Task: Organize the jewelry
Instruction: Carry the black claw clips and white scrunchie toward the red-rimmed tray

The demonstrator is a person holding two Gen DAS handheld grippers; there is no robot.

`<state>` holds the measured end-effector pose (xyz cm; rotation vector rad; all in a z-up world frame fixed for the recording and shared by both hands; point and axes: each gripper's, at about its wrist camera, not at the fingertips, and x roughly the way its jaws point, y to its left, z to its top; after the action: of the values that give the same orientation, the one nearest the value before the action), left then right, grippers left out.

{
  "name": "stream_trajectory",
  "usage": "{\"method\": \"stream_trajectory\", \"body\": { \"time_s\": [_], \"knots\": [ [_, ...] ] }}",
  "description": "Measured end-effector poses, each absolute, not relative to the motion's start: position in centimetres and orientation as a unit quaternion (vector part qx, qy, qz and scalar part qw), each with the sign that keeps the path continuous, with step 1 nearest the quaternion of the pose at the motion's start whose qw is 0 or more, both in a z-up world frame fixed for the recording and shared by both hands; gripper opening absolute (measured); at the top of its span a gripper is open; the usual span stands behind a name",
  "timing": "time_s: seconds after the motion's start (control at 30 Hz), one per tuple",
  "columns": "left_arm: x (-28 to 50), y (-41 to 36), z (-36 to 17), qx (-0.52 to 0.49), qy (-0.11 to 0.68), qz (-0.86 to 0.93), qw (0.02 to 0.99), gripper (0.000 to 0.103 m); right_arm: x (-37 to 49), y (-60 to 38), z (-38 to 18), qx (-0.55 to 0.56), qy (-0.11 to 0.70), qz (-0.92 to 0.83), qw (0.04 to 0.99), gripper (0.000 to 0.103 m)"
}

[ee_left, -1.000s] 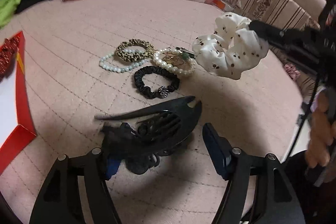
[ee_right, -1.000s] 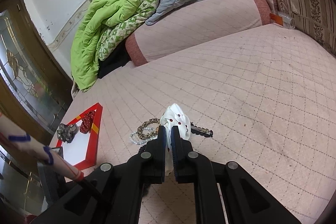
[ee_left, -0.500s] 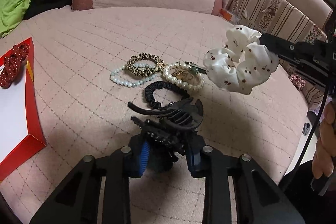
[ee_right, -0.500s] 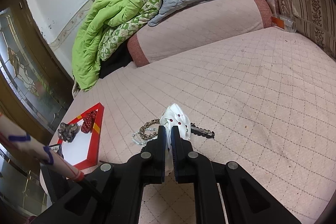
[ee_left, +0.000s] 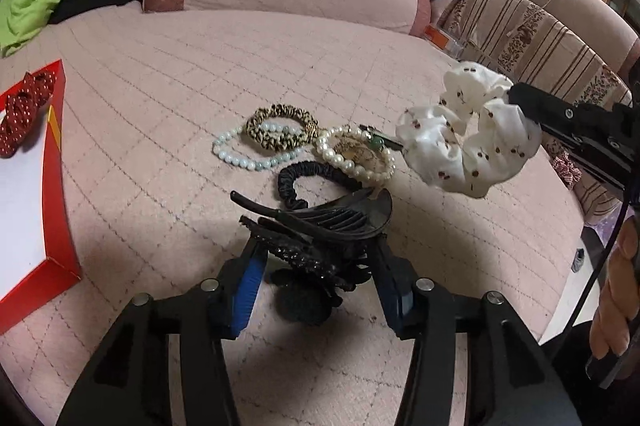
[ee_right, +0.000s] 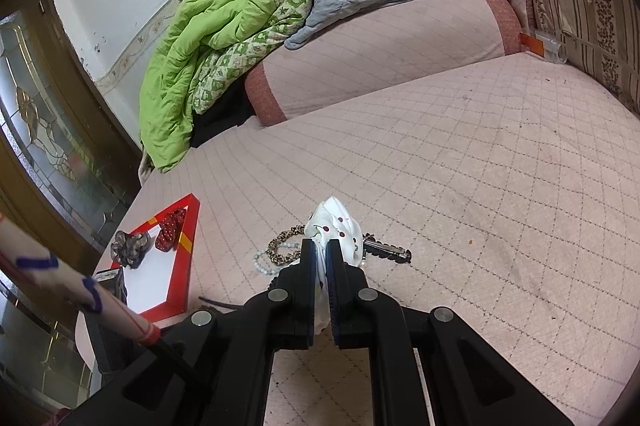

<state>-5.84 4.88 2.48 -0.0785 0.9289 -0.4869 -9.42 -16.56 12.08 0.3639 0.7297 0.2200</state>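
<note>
A black claw clip sits between the blue pads of my left gripper, tilted and raised a little off the pink quilted bed, with its shadow beneath. The jaws are opening while both pads still touch the clip. My right gripper is shut on a white cherry-print scrunchie, which hangs in the air at the right of the left wrist view. On the bed lie a leopard scrunchie, a pale bead bracelet, a pearl bracelet and a black scrunchie.
A red-rimmed white tray at the left holds a red dotted scrunchie and a grey-brown one. A metal hair pin lies by the bracelets. Pillows and a green quilt line the far side. A person's hand is at the right.
The left jaws closed in on the black claw clip, squeezed it, then widened a little; the clip now stands tilted and lifted between the pads. The right gripper and white scrunchie stayed put.
</note>
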Motion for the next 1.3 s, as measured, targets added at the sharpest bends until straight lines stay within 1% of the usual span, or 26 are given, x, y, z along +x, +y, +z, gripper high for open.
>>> {"method": "stream_trajectory", "body": {
  "time_s": [0.1,0.13,0.17,0.23,0.33,0.83,1.3],
  "knots": [
    [-5.7,4.6,2.5,-0.038,0.437,-0.240,0.866,0.050,-9.4,-16.7,12.0,0.178,0.355,0.107,0.911,0.007],
    [-5.6,4.4,2.4,-0.032,0.437,-0.238,0.867,0.049,-9.4,-16.6,12.0,0.177,0.355,0.107,0.912,0.007],
    [-5.6,4.2,2.4,-0.026,0.433,-0.235,0.870,0.044,-9.3,-16.7,12.1,0.177,0.355,0.108,0.912,0.007],
    [-5.6,4.0,2.6,-0.022,0.428,-0.236,0.872,0.037,-9.3,-16.7,12.1,0.177,0.355,0.108,0.912,0.007],
    [-5.8,4.0,2.9,-0.029,0.419,-0.240,0.875,0.032,-9.3,-16.7,12.1,0.177,0.354,0.108,0.912,0.008],
    [-6.6,5.7,5.9,-0.055,0.353,-0.240,0.903,0.031,-10.1,-16.5,13.3,0.172,0.325,0.107,0.924,0.007],
    [-7.1,10.7,8.4,-0.078,0.312,-0.204,0.925,0.031,-9.8,-13.6,14.0,0.177,0.304,0.145,0.925,0.007]
  ]
}}
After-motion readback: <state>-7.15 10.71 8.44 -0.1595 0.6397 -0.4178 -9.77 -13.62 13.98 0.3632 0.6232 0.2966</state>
